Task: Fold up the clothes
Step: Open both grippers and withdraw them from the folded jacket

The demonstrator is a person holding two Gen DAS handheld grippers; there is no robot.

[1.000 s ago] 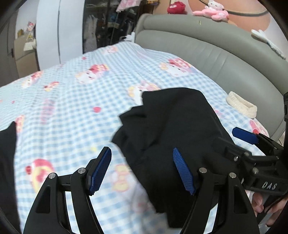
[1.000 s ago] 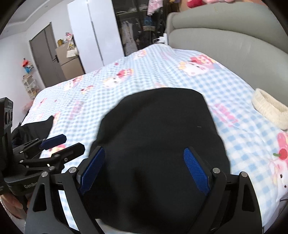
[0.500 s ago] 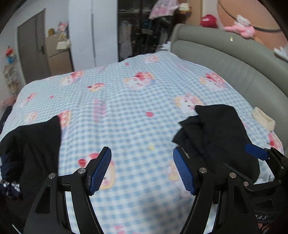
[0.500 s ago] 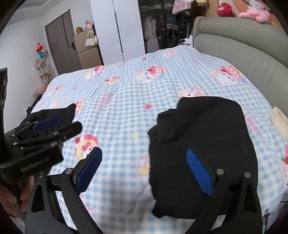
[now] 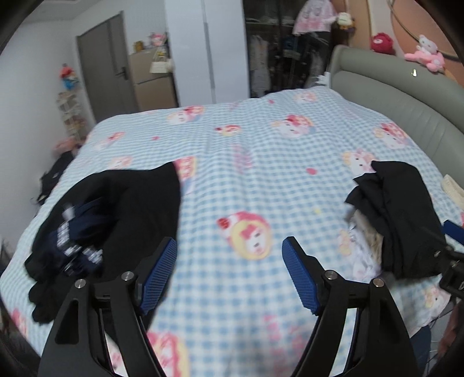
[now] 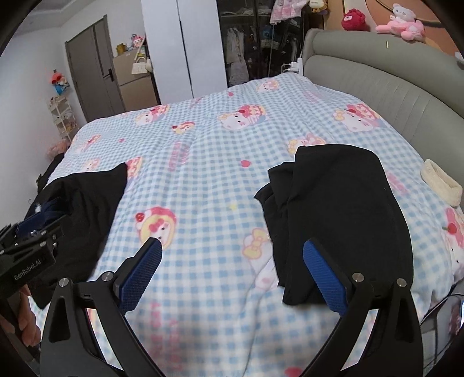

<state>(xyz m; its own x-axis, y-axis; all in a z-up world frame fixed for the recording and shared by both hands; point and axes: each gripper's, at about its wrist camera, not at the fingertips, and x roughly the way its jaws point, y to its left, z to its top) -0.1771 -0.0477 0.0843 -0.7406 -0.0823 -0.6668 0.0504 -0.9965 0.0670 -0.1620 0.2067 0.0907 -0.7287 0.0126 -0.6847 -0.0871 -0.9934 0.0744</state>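
Checked bedding (image 6: pixel 220 162) is spread over the bed — a folded black garment (image 6: pixel 342 208) lies at 3 o'clock, unfolded dark clothes (image 5: pixel 116 214) at 9. Both the left gripper (image 5: pixel 229 272) and right gripper (image 6: pixel 232 272) are held wide, empty.

My fingers (image 6: pixel 232 274) spread wide, empty, above checked quilt (image 6: pixel 208 179); folded black garment (image 6: pixel 342 214) at 2 o'clock, unfolded dark pile (image 6: pixel 84 208) at 9.

Blue checked cartoon bedsheet (image 6: pixel 220 162), grey headboard (image 6: pixel 391 84) at 2 o'clock, pink plush (image 6: pixel 401 21) above, cream band (image 6: pixel 440 181) at 3.
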